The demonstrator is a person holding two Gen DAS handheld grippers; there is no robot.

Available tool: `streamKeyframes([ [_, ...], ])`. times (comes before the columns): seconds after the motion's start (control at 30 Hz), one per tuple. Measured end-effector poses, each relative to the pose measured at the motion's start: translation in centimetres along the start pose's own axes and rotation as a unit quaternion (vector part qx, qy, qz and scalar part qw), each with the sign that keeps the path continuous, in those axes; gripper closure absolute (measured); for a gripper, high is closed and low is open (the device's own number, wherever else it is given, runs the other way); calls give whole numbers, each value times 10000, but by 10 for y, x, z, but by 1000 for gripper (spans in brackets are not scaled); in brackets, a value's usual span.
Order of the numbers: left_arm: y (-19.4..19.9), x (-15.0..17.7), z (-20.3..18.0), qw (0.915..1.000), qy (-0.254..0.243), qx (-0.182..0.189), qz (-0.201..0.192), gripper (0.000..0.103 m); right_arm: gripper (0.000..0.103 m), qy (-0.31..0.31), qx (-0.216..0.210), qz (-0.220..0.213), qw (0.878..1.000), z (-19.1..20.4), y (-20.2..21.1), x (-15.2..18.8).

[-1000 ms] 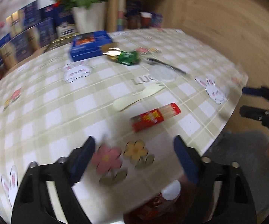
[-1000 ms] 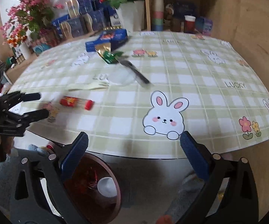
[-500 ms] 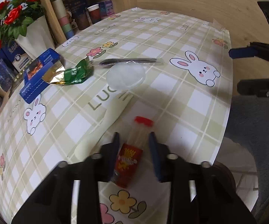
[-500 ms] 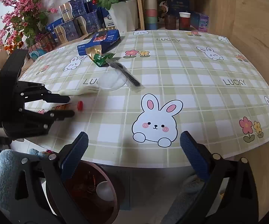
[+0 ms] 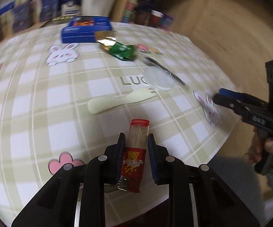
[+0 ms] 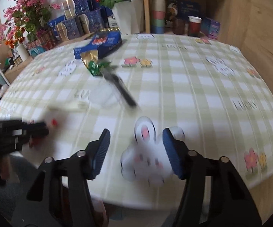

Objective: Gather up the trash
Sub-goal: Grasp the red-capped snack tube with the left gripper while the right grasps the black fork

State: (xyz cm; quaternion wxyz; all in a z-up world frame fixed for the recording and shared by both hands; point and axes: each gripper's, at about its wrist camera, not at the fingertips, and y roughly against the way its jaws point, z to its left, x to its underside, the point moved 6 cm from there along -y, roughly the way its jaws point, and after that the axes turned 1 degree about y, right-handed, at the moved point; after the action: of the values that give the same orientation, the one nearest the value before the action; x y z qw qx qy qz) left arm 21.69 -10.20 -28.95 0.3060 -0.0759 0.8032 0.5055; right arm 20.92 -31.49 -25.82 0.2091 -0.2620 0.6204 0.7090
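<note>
Your left gripper (image 5: 136, 139) is clamped on a slim red-capped clear plastic tube with a red printed label (image 5: 135, 151), both blue-padded fingers (image 5: 121, 147) pressed flat against its sides. The capped end points forward over the near edge of the round table with a green-and-white checked cloth (image 5: 41, 98); whether the tube touches the cloth cannot be told.

Your right gripper (image 6: 136, 147) hangs released, jaws standing wide apart with nothing between them, over a white rabbit printed on the cloth near the table's edge. In the left wrist view it shows at the right, its fingers reaching in over the rim.

Further in on the cloth lie a pale cream plastic fork (image 5: 121, 100), a round translucent plastic lid (image 5: 159, 79) just beyond the fork's head and touching it, and a long black-handled utensil (image 6: 122, 90) running past the lid's far side. Beyond these a crumpled green-and-gold foil wrapper (image 5: 119, 50) lies just beside a flat blue cardboard box (image 5: 86, 29).

Behind the table stand a white pot of red flowers (image 6: 126, 18), dark blue gift boxes (image 6: 74, 24), a spray of pink blossoms (image 6: 26, 5) and a stack of pastel paper cups (image 6: 157, 14) on a wooden shelf. A light wood-panelled wall (image 6: 259, 28) closes the right side. Both views are motion-blurred.
</note>
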Motion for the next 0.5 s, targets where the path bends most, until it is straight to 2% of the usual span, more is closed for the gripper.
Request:
streamKeyframes([
  [0.07, 2, 2, 1, 9997, 226, -18, -121, 79, 54, -5, -155, -7, 9999, 1, -16, -19],
  [0.2, 4, 2, 9, 9954, 916, 184, -214, 80, 55, -87, -390, 108, 9991, 4, -46, -47],
  [0.4, 4, 3, 11, 9940, 1024, 263, -270, 80, 55, 85, -433, 368, 9983, 19, -82, -65],
  [0.5, 4, 3, 19, 9878, 1443, 520, -270, 80, 55, -189, -581, 493, 9969, 19, -97, -67],
])
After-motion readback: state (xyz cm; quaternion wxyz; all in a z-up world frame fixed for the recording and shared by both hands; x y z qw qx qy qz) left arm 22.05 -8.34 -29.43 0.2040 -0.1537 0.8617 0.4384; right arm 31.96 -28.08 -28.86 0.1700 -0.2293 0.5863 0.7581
